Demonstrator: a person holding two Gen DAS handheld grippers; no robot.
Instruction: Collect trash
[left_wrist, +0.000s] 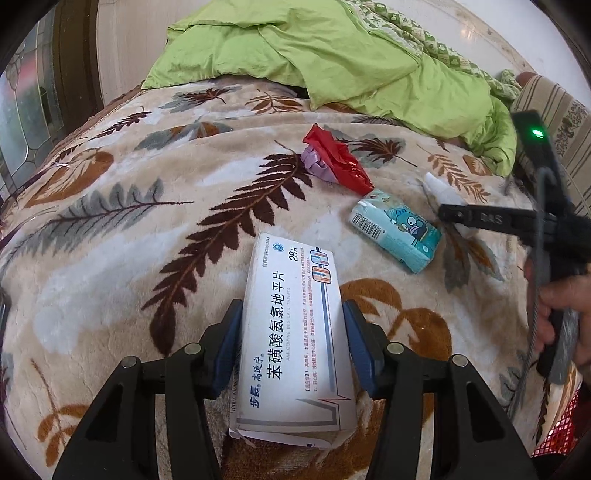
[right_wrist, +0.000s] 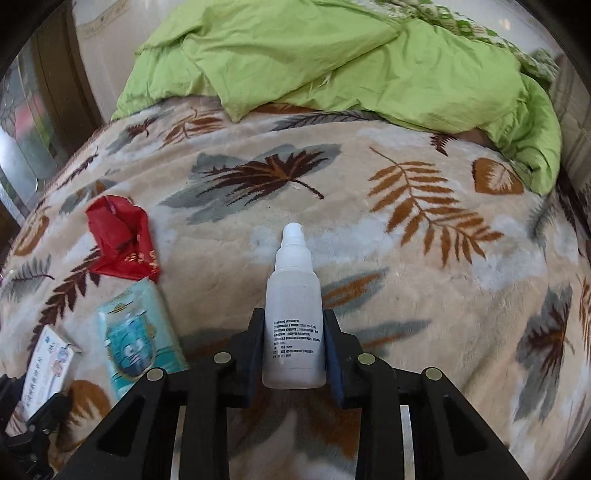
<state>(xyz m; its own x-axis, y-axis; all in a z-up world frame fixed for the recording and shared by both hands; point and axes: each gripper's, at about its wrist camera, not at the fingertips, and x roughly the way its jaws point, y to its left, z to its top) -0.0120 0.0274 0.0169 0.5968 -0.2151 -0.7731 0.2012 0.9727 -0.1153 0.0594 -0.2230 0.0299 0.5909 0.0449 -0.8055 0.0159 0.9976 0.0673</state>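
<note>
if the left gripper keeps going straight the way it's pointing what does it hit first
Probably the leaf-print blanket. The left gripper angles down at the bed with the white medicine box between its fingers, so the box's far end likely touches first; depth is uncertain.

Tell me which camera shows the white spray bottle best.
The right wrist view: the spray bottle fills the centre, whole from nozzle to base, between the right tongs. The left wrist view shows only its white tip behind those tongs.
</note>
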